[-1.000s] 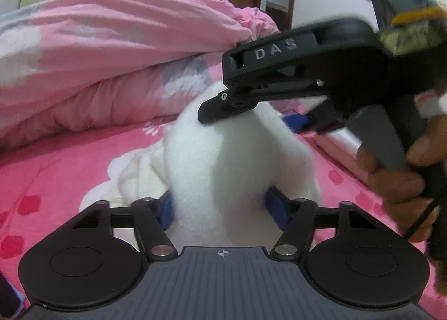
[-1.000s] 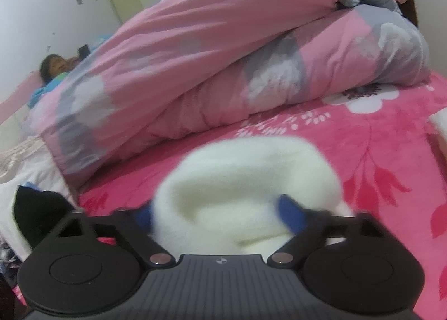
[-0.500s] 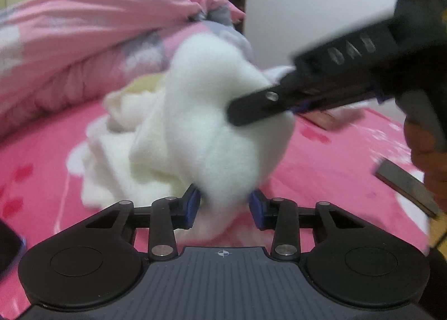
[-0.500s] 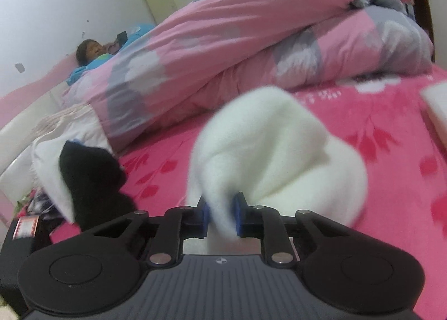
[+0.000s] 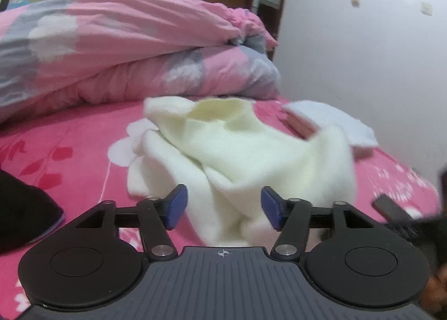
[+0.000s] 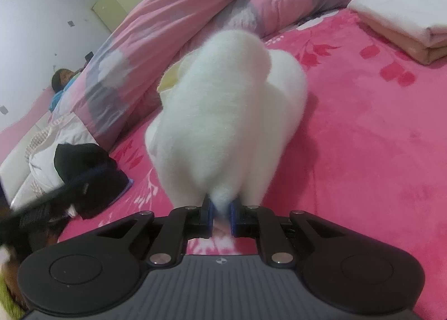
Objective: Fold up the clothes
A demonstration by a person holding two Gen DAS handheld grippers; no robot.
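Left wrist view: the left gripper (image 5: pixel 223 202) is seen with its jaws opening, the blue pads (image 5: pixel 176 205) standing apart on either side of a cream fleece garment (image 5: pixel 245 158), with no pressing on the cloth to be made out. The garment is heaped on the pink flowered bed sheet (image 5: pixel 69 138), spreading from the centre toward 1 o'clock. A rolled pink and grey quilt (image 5: pixel 125 49) is laid across the bed from 9 to 1 o'clock. A black cloth (image 5: pixel 22 208) is seen at 8 o'clock.

From the right wrist view, the right gripper (image 6: pixel 220 212) is seen with its jaws closing narrowly, a fold of the white-looking garment (image 6: pixel 229 113) being pinched between the pads and bulging upward toward 12 o'clock. Folded cream and peach laundry (image 6: pixel 405 18) is stacked at 2 o'clock. A person (image 6: pixel 62 80) is seen lying at 10 o'clock, beside the quilt.
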